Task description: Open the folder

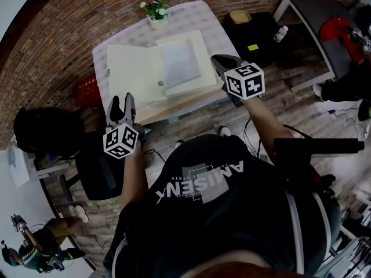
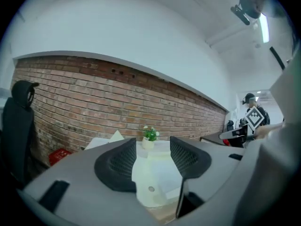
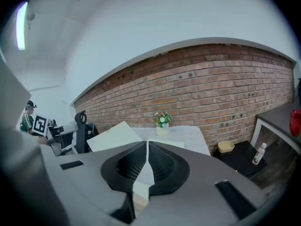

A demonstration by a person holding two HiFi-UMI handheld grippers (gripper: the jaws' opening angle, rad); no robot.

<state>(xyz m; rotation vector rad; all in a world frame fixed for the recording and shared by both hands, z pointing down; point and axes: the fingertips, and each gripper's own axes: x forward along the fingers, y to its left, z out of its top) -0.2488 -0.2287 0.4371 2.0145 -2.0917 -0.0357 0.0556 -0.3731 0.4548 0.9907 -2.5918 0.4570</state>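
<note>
A cream folder (image 1: pixel 134 73) lies open on the small table (image 1: pixel 194 15), its cover spread to the left and a sheet of paper (image 1: pixel 178 63) on its right half. My left gripper (image 1: pixel 122 105) hangs in front of the table's near left corner, above the floor, open and empty. In the left gripper view the folder (image 2: pixel 153 185) shows through the gap of that gripper (image 2: pixel 153 155). My right gripper (image 1: pixel 224 63) is off the folder's right edge. In the right gripper view its jaws (image 3: pixel 147 160) are together with only a slit between them, and the folder's cover (image 3: pixel 113 136) lies beyond.
A potted plant (image 1: pixel 156 10) stands at the table's far edge. A red basket (image 1: pixel 87 91) and a black chair (image 1: pixel 42 131) are to the left. A low black stand with a yellow bowl (image 1: pixel 239 17) and a bottle (image 1: pixel 280 33) is to the right. Another person (image 1: pixel 35 249) stands at lower left.
</note>
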